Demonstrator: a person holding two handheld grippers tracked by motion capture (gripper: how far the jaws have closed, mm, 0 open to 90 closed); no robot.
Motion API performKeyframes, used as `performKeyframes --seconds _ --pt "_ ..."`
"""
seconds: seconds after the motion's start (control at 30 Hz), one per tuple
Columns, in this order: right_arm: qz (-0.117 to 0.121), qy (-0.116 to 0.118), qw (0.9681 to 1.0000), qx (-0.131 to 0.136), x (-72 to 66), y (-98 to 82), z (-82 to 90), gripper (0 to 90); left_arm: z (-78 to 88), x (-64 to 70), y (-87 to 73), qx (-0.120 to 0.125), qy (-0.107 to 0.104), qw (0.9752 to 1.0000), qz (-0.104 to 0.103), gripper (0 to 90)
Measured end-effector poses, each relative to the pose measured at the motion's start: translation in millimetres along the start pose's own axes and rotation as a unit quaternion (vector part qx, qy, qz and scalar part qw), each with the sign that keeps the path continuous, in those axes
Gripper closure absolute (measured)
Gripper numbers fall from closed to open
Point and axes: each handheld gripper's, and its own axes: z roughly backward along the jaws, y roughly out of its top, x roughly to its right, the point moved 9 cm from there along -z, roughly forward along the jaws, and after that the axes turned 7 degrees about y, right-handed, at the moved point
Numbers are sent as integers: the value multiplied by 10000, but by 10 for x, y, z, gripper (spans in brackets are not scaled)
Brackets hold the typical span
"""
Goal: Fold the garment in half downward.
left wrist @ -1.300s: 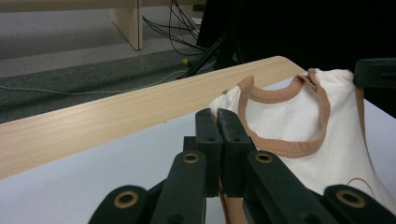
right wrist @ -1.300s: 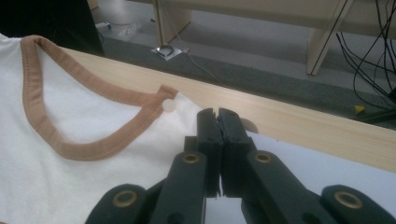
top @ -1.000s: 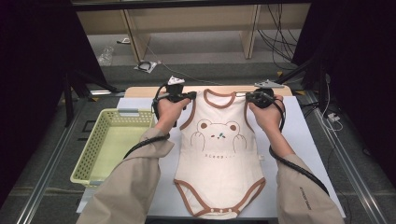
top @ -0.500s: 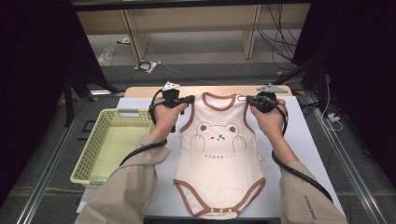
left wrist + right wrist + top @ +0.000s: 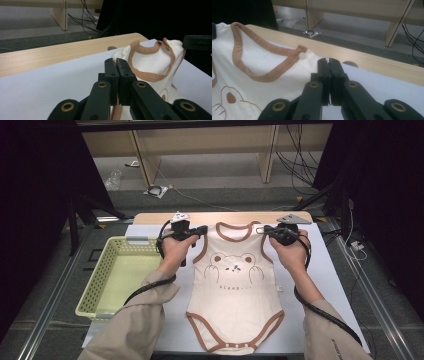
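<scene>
Since the earlier frame little had shifted: we noted the left gripper (image 5: 202, 228) and right gripper (image 5: 265, 229) clamped on the shoulder straps of the bodysuit (image 5: 232, 290), spread flat on the table (image 5: 340, 285)—light, limp fabric, best held at its trimmed edges.

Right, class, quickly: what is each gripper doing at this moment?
Left gripper: shut on the left shoulder of the baby bodysuit.
Right gripper: shut on the bodysuit's right shoulder.
</scene>
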Motion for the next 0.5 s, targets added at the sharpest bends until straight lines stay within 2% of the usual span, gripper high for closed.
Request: performKeyframes --seconds 0.27,0.5 --pt "26 90 9999 74 -38 -33 82 892 100 66 -20 58 -122 9999 -85 879" --pt "49 168 9997 148 -98 -64 148 892 156 74 -84 69 -130 9998 -121 879"
